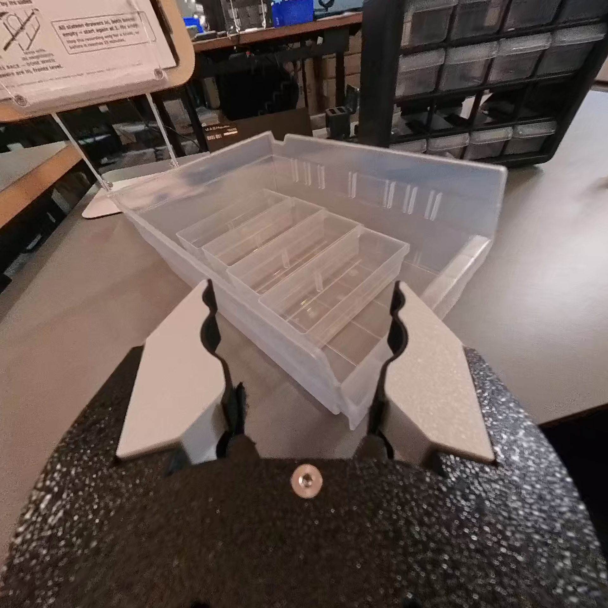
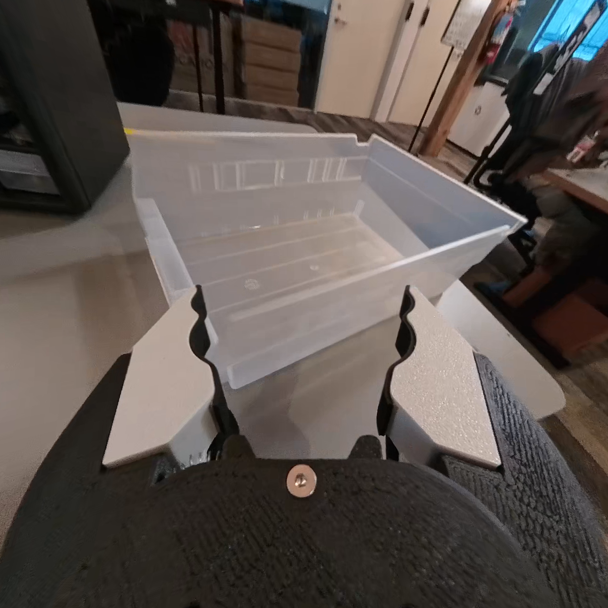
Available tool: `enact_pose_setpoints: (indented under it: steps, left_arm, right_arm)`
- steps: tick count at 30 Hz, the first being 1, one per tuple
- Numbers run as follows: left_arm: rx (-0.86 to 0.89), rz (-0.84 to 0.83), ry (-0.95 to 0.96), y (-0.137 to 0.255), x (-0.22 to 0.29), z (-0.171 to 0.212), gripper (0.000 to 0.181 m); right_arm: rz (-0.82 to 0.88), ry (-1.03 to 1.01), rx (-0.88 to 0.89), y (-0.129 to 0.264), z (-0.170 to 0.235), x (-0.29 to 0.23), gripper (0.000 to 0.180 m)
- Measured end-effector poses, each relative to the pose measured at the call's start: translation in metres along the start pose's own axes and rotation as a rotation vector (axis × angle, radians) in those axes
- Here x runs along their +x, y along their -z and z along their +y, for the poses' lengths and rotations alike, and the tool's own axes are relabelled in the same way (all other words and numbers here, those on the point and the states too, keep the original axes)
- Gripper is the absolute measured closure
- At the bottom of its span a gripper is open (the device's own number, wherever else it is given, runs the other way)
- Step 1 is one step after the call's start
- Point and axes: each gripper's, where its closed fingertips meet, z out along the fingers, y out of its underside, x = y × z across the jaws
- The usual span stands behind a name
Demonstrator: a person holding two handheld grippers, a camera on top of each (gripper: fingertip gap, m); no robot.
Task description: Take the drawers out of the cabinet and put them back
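In the left wrist view a large translucent bin (image 1: 378, 171) sits on the grey table (image 1: 82, 329) with several small clear drawers (image 1: 289, 250) in a row inside it. My left gripper (image 1: 303, 284) is open and empty, its jaws on either side of the bin's near corner. The black cabinet (image 1: 487, 65) stands at the back right, with small clear drawers in most slots and a row of open slots (image 1: 460, 108). In the right wrist view a second large translucent bin (image 2: 246, 154) sits empty. My right gripper (image 2: 304, 289) is open and empty, its jaws around that bin's near edge.
A white printed sign on a clear stand (image 1: 82, 49) is at the back left. The cabinet's dark side (image 2: 59, 98) fills the right wrist view's left edge. The table's rounded edge (image 2: 510, 362) drops off to the right, with a chair and a seated person (image 2: 559, 131) beyond.
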Motion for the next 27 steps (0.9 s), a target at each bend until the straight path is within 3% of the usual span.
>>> enact_pose_setpoints:
  steps: [3,7,10,13,15,16,22,27]
  left_arm:
    - [-0.034,-0.016,0.028,-0.002,-0.007,0.010,0.086]
    - [-0.039,-0.056,0.052,0.001,-0.017,0.013,0.105]
    - [-0.017,-0.185,0.006,0.007,-0.042,0.008,0.122]
    - [-0.026,-0.297,-0.034,0.011,-0.072,0.008,0.138]
    - [-0.041,-0.348,-0.034,0.012,-0.090,0.012,0.151]
    - [-0.047,-0.368,-0.041,0.013,-0.098,0.013,0.163]
    - [-0.061,-0.447,-0.074,0.015,-0.134,0.017,0.172]
    - [-0.042,-0.442,-0.011,0.012,-0.146,0.017,0.174]
  right_arm:
    - [-0.015,-0.045,-0.025,-0.002,0.007,0.005,0.065]
    - [0.006,-0.057,-0.044,0.000,0.012,0.018,0.084]
    - [0.025,-0.090,-0.065,0.003,0.018,0.033,0.097]
    - [-0.004,-0.163,-0.082,0.005,0.025,0.046,0.121]
    - [-0.042,-0.194,-0.096,0.005,0.030,0.052,0.148]
    - [-0.049,-0.203,-0.098,0.005,0.031,0.057,0.151]
    - [-0.062,-0.163,-0.093,0.002,0.036,0.089,0.162]
    - [-0.099,0.024,-0.114,-0.005,0.036,0.094,0.167]
